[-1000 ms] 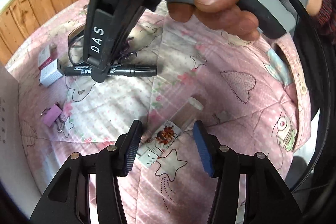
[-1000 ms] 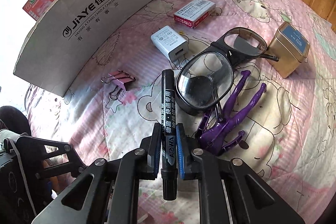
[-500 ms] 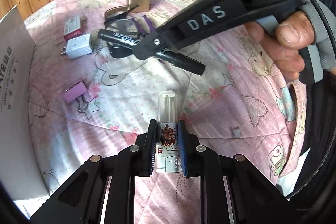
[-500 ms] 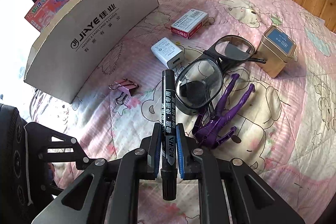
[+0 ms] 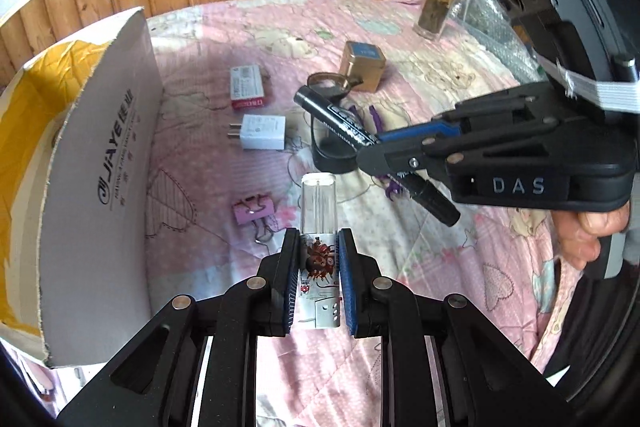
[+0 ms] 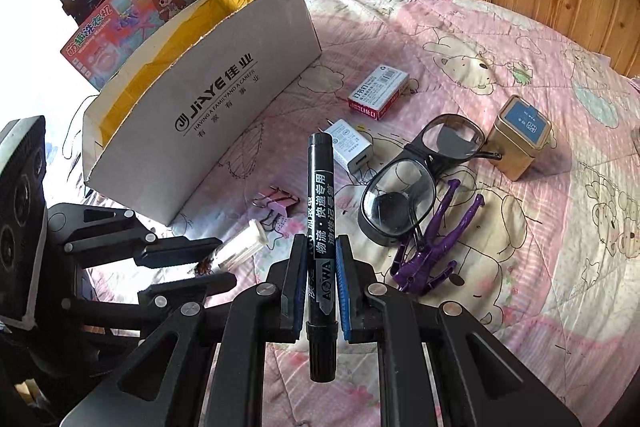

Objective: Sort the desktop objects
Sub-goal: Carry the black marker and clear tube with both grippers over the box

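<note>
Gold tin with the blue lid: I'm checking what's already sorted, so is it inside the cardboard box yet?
No. The gold tin sits on the pink quilt beside the goggles, well apart from the cardboard box.

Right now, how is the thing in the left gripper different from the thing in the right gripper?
The left gripper holds a clear plastic case with a printed label, short and flat-sided. The right gripper holds a black marker, opaque, long and round, with white writing. The marker sticks out past the fingers at both ends; of the case, only the front end does so plainly. Both are clamped lengthwise above the pink quilt.
</note>
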Motion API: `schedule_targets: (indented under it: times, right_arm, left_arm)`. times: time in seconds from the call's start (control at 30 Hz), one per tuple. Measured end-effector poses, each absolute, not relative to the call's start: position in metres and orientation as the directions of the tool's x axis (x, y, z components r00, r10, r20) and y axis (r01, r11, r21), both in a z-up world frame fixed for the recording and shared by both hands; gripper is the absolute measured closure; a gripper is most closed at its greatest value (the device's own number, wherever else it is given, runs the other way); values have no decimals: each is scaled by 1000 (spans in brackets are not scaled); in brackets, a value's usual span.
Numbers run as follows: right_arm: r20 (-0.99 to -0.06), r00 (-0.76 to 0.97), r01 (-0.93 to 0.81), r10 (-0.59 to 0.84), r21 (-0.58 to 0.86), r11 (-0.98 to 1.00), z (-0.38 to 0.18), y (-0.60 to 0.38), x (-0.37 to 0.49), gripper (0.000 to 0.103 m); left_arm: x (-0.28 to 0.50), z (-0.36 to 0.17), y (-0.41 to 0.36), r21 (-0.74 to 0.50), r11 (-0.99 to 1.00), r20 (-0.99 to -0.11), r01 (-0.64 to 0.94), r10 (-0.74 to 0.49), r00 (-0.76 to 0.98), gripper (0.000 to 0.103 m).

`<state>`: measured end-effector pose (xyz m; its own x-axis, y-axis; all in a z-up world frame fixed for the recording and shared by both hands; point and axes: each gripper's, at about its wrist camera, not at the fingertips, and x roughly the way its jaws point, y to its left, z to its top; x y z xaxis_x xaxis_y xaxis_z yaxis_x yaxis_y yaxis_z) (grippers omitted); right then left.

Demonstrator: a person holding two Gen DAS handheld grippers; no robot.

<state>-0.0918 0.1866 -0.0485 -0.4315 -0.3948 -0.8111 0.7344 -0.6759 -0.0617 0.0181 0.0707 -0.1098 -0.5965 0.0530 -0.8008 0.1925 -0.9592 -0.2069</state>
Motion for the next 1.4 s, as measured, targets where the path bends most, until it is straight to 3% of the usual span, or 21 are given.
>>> schedule_targets:
  times: [1.4]
  right_arm:
    - [-651,-526,777,-548,-105,-620,16,106,-22,89]
  left_arm:
    - [102,14,-46,-392,-821,-570,414,-136,-811,84]
